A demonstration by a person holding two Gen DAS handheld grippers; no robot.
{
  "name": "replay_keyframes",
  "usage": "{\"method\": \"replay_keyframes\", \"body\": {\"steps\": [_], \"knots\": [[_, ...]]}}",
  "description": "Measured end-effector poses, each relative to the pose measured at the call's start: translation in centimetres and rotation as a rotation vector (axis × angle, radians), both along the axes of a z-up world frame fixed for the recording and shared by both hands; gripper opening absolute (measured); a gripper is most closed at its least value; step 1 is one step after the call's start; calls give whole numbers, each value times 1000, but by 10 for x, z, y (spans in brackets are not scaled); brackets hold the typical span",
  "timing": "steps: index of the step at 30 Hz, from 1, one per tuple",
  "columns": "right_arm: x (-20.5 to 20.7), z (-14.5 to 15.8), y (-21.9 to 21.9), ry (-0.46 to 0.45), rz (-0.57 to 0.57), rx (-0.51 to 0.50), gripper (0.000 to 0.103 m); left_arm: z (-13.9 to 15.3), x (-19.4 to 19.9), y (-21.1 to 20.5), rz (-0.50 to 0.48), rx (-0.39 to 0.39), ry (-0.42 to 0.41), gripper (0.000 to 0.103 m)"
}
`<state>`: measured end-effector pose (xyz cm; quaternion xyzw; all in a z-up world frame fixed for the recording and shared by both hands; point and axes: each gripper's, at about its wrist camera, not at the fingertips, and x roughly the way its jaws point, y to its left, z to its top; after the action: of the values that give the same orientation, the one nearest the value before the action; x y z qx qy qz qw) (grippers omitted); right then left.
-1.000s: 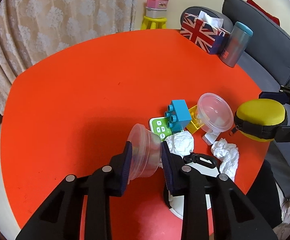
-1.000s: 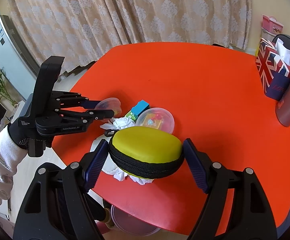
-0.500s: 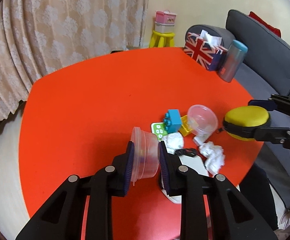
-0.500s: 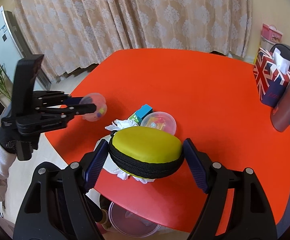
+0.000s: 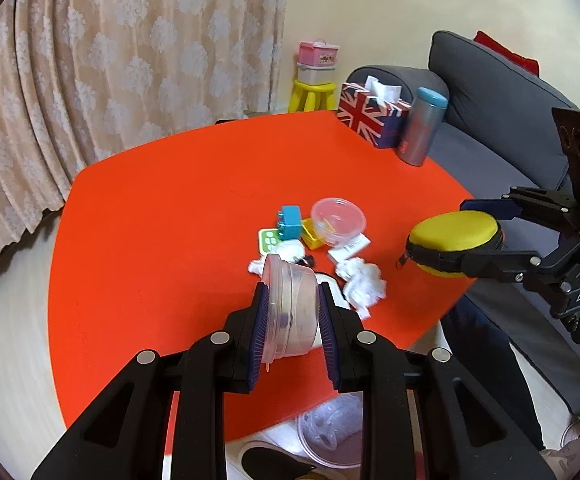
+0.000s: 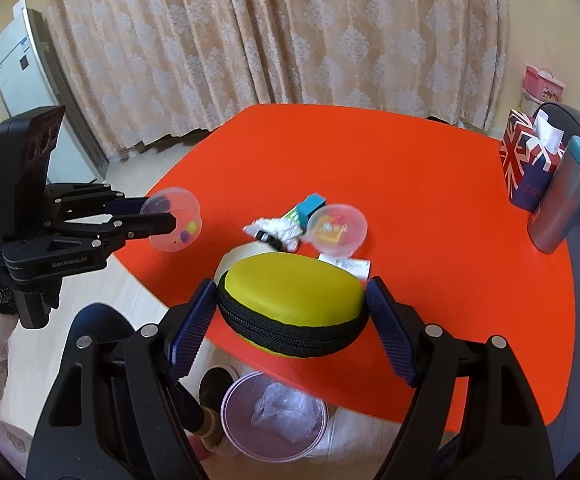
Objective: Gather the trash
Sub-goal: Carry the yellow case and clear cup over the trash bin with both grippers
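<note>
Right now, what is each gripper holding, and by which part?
The left gripper clamps a clear tub across its rim and base. The right gripper holds a yellow case by its two ends.

clear cup [image 5: 290, 312] | on side, lifted | crumpled tissues [image 5: 364, 282] | on table

Two clear plastic cups [image 5: 290, 312] [image 5: 338, 222]; two crumpled white tissues [image 5: 362, 282] [image 5: 285, 252]; one yellow zip case [image 5: 454, 236]; one blue toy brick [image 5: 290, 222]; one grey flask [image 5: 420, 132].
</note>
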<state>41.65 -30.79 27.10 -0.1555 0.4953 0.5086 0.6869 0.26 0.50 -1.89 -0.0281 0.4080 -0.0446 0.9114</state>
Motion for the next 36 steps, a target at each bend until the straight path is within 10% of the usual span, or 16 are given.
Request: {"method": "replay_keyframes", "body": {"steps": [31,36], "knots": [[-105,-39,-61,75,99,-22,76,-28,-76,-50,-9,-34,-31,25],[-104,-41,-65,85,93,-10,92,-32,-75,-55,-22,-42,-30,25]]}}
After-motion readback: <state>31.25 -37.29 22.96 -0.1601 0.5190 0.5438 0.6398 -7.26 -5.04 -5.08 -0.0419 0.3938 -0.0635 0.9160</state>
